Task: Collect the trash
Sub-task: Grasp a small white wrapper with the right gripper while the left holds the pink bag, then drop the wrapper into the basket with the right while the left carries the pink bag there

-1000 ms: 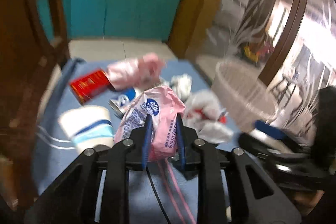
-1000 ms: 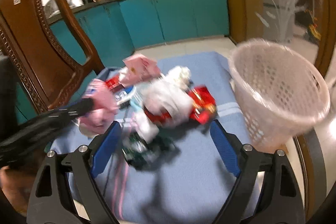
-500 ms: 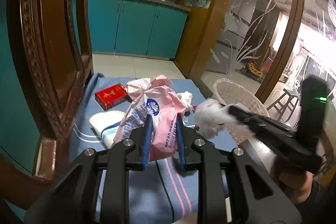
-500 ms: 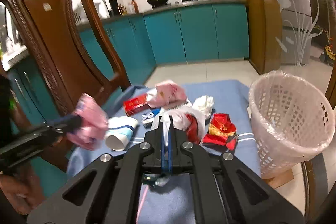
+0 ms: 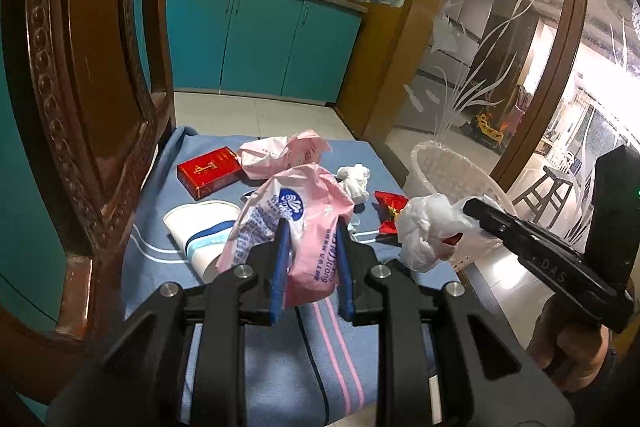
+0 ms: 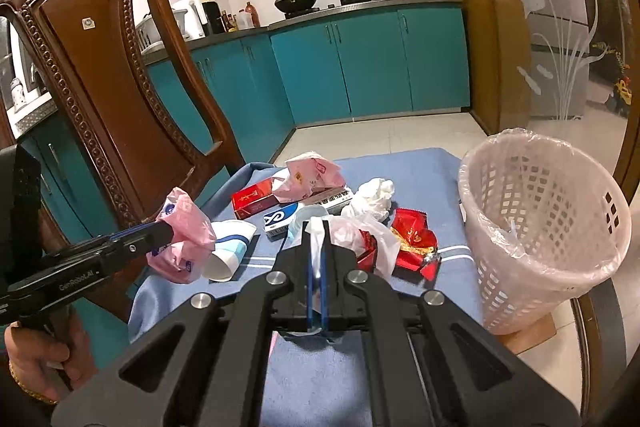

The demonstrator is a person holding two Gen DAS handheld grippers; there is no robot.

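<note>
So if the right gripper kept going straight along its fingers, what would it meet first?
Probably the crumpled red foil wrapper on the blue cloth, just beyond the white plastic bag the right gripper is clamping; depth is unclear.

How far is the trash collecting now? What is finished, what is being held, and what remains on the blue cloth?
Done: nothing shows inside the basket yet.
In hand: the left tongs grip a pink tissue pack; the right tongs are shut on a white plastic bag.
Left on the cloth: red box, paper cup, crumpled tissue, red wrapper, pink bag.
</note>
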